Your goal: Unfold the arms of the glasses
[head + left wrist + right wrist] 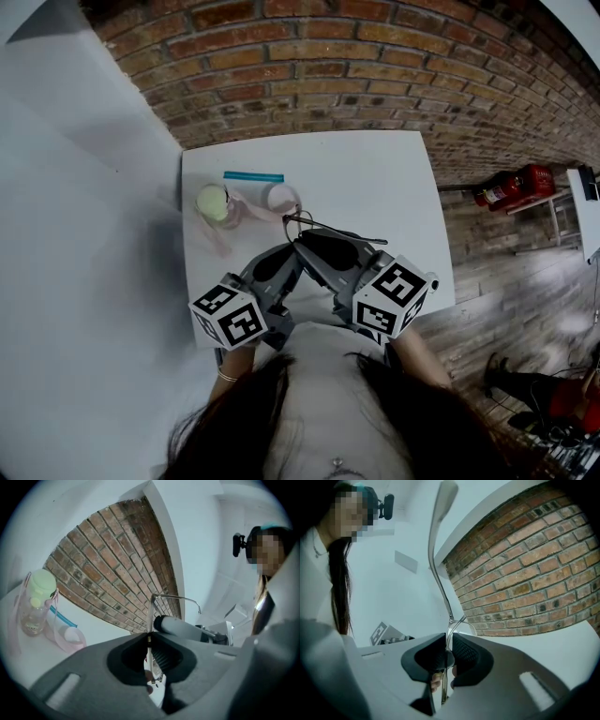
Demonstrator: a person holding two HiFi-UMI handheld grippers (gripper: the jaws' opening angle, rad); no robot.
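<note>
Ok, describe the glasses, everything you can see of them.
The glasses are a thin, dark wire frame, metal by the look, with clear lenses. They hang in the air above the white table, touching nothing but the two grippers. The left gripper is shut on a thin part of the frame, and the right gripper is shut on it near a hinge. One arm sticks out long and gently curved, ending in a pale flattened tip. The other arm cannot be made out.

Head view: lenses of the glasses (349,234) were hidden behind the left tongs (292,251) and right tongs (307,242), which also covered the near edge of the tabletop (394,187). A red object (514,186) was too small to tell. Right gripper view: the arm tip (444,491) was blurred.
</note>
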